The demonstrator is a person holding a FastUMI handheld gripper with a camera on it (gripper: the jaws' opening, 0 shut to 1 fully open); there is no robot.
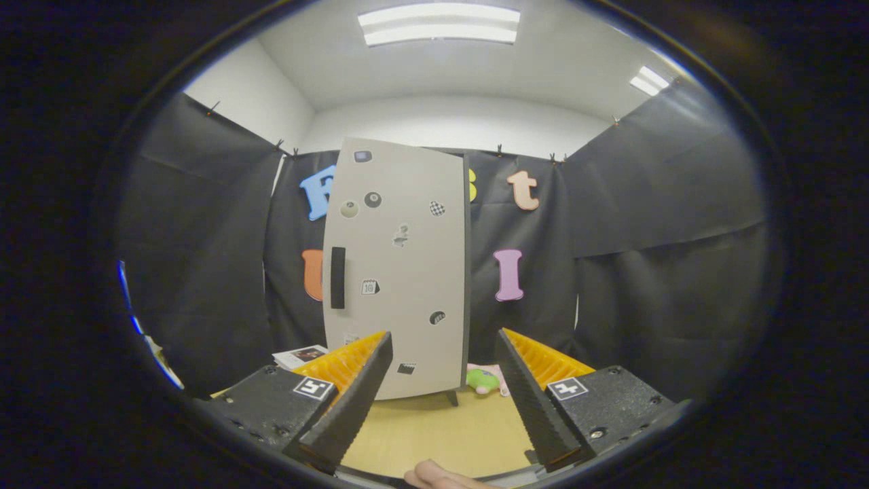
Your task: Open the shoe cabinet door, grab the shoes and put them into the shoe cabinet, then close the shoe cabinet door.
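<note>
The gripper (445,350) hangs over the worktop (434,435) with its fingers (353,401) spread apart and nothing between them; the shoe cabinet (397,272) stands on the worktop beyond them, ahead and a little left, its door (407,258) closed toward the gripper and the handle (337,277) near the door's left edge. A soft toy (483,380) lies on the worktop just right of the cabinet's foot, between the fingertips' lines; papers (302,354) lie left of the cabinet, behind the left finger; a fingertip of the person (434,475) shows nearest, below the fingers.
</note>
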